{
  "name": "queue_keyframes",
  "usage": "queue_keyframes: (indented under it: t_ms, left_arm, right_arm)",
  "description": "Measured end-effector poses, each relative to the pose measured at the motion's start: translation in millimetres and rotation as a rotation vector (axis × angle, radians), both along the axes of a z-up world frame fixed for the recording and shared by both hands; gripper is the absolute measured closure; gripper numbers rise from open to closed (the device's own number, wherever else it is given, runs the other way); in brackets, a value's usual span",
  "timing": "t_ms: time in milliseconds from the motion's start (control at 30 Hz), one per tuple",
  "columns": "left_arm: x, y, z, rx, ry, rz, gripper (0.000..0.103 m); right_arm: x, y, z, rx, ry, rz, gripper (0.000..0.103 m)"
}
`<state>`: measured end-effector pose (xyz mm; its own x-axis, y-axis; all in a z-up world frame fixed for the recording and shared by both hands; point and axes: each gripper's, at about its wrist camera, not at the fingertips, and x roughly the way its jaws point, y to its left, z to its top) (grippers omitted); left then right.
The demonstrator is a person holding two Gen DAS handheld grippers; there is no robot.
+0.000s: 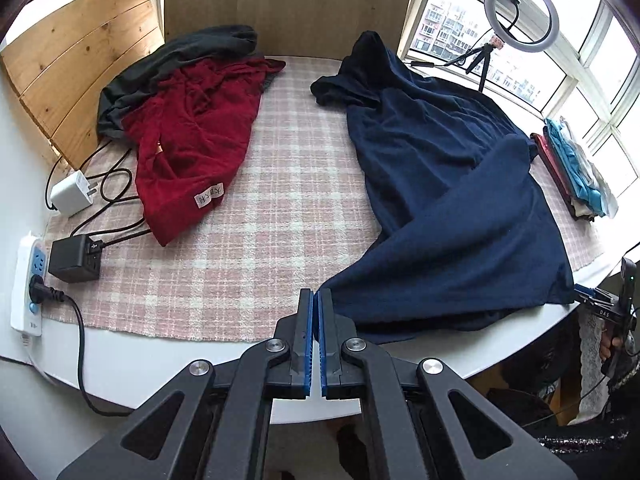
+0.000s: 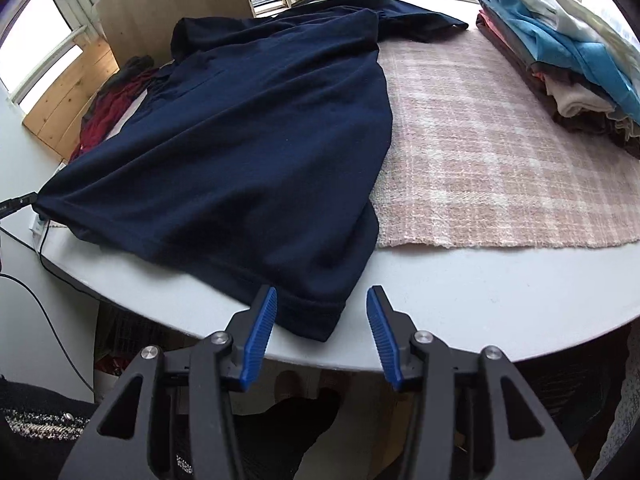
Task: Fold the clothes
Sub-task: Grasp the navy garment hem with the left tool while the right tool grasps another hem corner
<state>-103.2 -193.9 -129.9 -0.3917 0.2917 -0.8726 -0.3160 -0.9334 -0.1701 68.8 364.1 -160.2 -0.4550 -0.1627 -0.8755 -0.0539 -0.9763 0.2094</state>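
Along the near table edge [image 2: 460, 292], your left gripper [image 1: 317, 296] pinches the navy shirt [image 2: 248, 152] hem corner; your right gripper [image 2: 322, 300] gapes, holding nothing, over the other corner: close fully on it before lifting.

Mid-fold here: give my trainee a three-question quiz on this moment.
1. True or false: the left tool is shut on a corner of the navy shirt.
2. The right tool is: A) open, hem corner between its fingers; B) shut on the pink plaid mat.
3. Which colour garment lies on the grey one across the mat?

Key: 1 true; 2 A; 3 red.
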Motion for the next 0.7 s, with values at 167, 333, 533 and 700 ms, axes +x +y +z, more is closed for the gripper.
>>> queue_keyframes:
  t_ms: [167, 333, 533, 700]
  left_arm:
    - [-6, 8, 23, -0.004, 0.036, -0.042, 0.102]
    - [17, 36, 51, -0.014, 0.071, -0.164, 0.101]
    - [36, 105, 7, -0.016, -0.065, -0.337, 0.101]
    - [61, 146, -43, -0.011, -0.215, -0.445, 0.102]
  right_arm:
    - [-7, 7, 29, -0.055, 0.070, 0.006, 0.100]
    - [21, 67, 135, -0.160, 0.301, -0.136, 0.101]
    - [27, 106, 159, -0.110, 0.308, -0.276, 0.101]
    - [36, 136, 102, -0.111, 0.148, -0.409, 0.101]
